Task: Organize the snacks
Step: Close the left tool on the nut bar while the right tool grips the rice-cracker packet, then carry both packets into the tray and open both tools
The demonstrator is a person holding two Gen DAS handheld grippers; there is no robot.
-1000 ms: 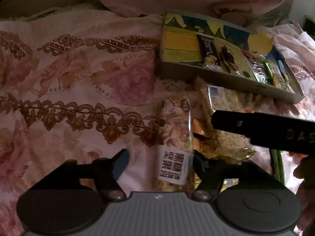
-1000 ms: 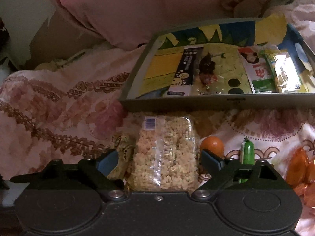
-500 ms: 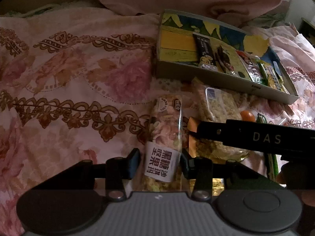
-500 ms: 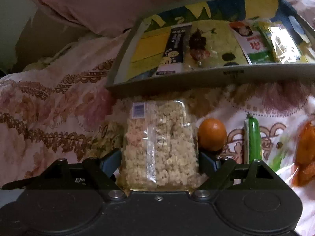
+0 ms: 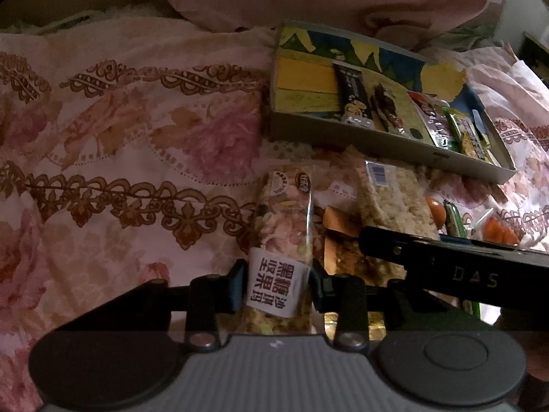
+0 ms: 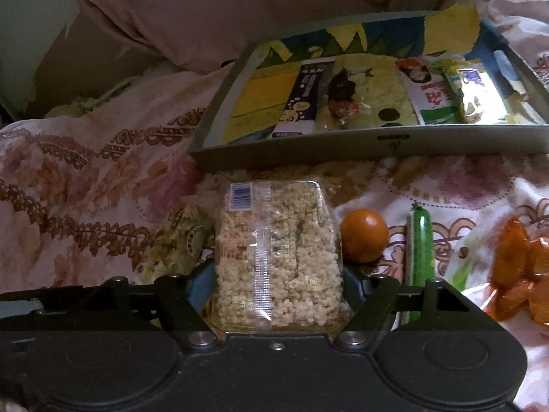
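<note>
Two pairs of tongs have just been closing, each around a snack lying on the flowered bed in front of the tray (image 6: 360, 147). The left tongs (image 5: 276, 286) pinch the narrow nut bar (image 5: 284, 233) at its label end; the right tongs (image 6: 276, 285) press both sides of the wide puffed-rice pack (image 6: 278, 257). Best to firm each grip before lifting, keep the packs level, and clear the tray's near wall.
</note>
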